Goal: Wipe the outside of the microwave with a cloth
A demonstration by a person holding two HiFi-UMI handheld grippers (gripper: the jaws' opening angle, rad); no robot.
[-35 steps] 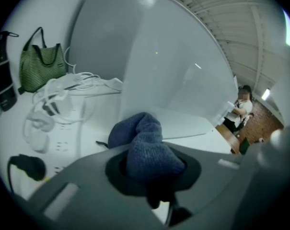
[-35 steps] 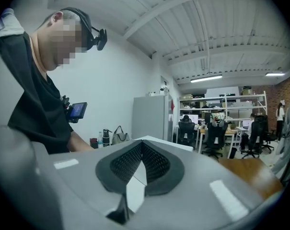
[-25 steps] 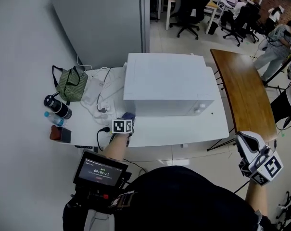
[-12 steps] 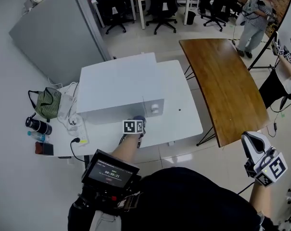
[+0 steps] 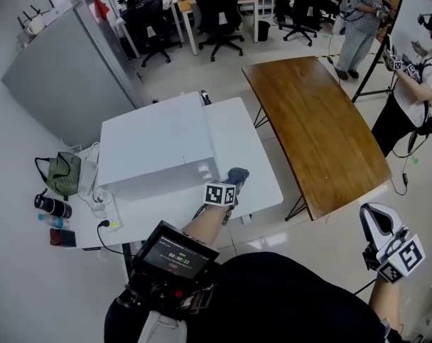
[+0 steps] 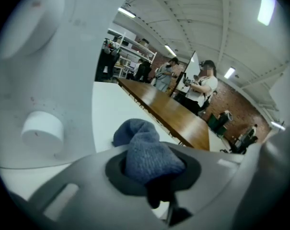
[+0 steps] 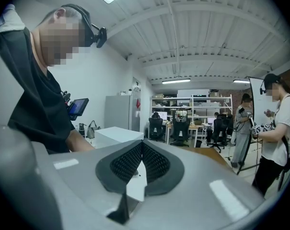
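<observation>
The white microwave [image 5: 155, 148] stands on a white table [image 5: 251, 170]. My left gripper [image 5: 235, 180] is shut on a bunched blue cloth [image 5: 238, 175] at the microwave's front right corner, just right of its round knob [image 5: 203, 171]. In the left gripper view the cloth [image 6: 147, 152] bulges out between the jaws of the left gripper [image 6: 152, 174], with the microwave's front and knob [image 6: 41, 128] close on the left. My right gripper [image 5: 376, 229] hangs low at the right, off the table. In the right gripper view its [image 7: 141, 164] pads meet with nothing between them.
A long wooden table [image 5: 315, 127] stands right of the white one. A green bag [image 5: 61, 174], bottles [image 5: 50, 207] and cables [image 5: 101, 199] lie left of the microwave. A grey cabinet [image 5: 58, 84] stands behind. Office chairs [image 5: 219, 13] and people [image 5: 415, 70] are further off.
My left gripper has slid the cloth to the right along the microwave's front, from the left end past the knob to the right corner. The head view has swung. The right gripper stays low.
</observation>
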